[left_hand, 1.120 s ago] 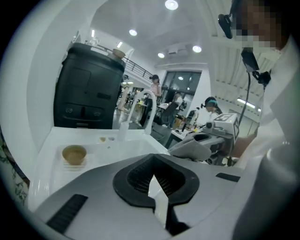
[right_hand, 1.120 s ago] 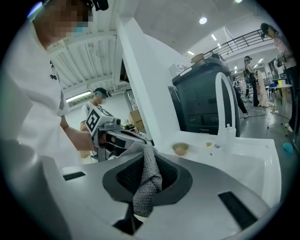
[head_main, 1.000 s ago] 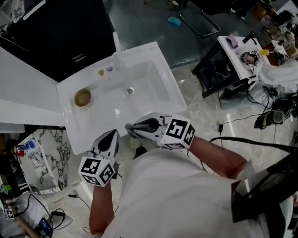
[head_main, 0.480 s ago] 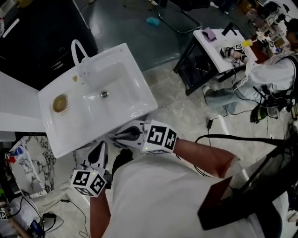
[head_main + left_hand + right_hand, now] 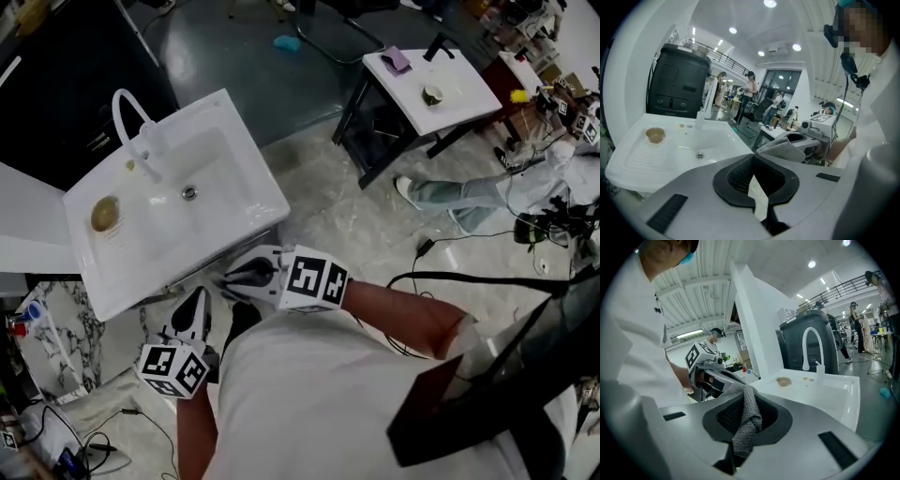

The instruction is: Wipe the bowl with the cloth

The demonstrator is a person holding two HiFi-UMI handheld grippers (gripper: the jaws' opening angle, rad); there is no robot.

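Observation:
A brown bowl (image 5: pixel 104 214) sits on the drainboard of the white sink (image 5: pixel 225 220), left of the basin; it also shows in the left gripper view as the bowl (image 5: pixel 655 135) and in the right gripper view as the bowl (image 5: pixel 783 381). My right gripper (image 5: pixel 236 275) is shut on a grey mesh cloth (image 5: pixel 747 420), which hangs from its jaws just off the sink's front edge. My left gripper (image 5: pixel 192 309) is shut and empty, lower and to the left, also off the sink. From the left gripper (image 5: pixel 752 157) I see the cloth (image 5: pixel 780 149).
A curved faucet (image 5: pixel 127 112) stands behind the basin, with a black cabinet (image 5: pixel 66 75) beyond it. A white side table (image 5: pixel 459 103) at the upper right carries a small bowl-like dish (image 5: pixel 432 95) and a purple item (image 5: pixel 397 60). Cables (image 5: pixel 469 277) run over the marble floor.
Both grippers have drawn back from the sink's front edge towards my body, and the sink now lies farther up and left. The white side table has come into view.

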